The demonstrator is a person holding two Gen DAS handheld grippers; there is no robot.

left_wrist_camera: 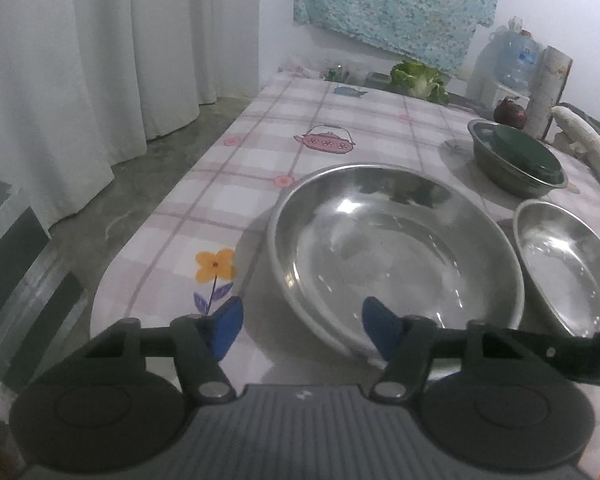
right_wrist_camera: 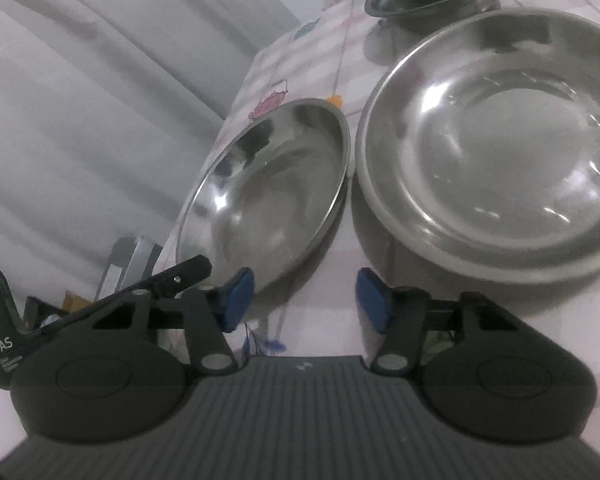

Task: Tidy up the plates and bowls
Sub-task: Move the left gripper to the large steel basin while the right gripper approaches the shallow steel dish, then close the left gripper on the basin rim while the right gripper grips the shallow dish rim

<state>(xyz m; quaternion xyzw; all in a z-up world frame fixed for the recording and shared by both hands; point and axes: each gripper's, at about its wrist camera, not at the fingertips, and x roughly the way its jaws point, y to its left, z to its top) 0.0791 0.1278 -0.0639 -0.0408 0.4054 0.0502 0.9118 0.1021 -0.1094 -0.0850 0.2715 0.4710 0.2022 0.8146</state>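
Steel plate [left_wrist_camera: 396, 252], the large one, lies on the table [left_wrist_camera: 236, 184] just ahead of the left tool [left_wrist_camera: 302, 328], whose jaws stand apart straddling its near rim without pressing. Right of that plate sits a smaller plate [right_wrist_camera: 268, 196]; the right tool [right_wrist_camera: 305, 300], jaws apart, hovers at its near edge. Behind the large plate stands a covered bowl [left_wrist_camera: 516, 160]; curtains [left_wrist_camera: 80, 60] hang to its left.

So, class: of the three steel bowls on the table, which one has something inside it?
The far bowl, the smallest one by the onion: a dark green dish sits in it. The two nearer bowls are empty.
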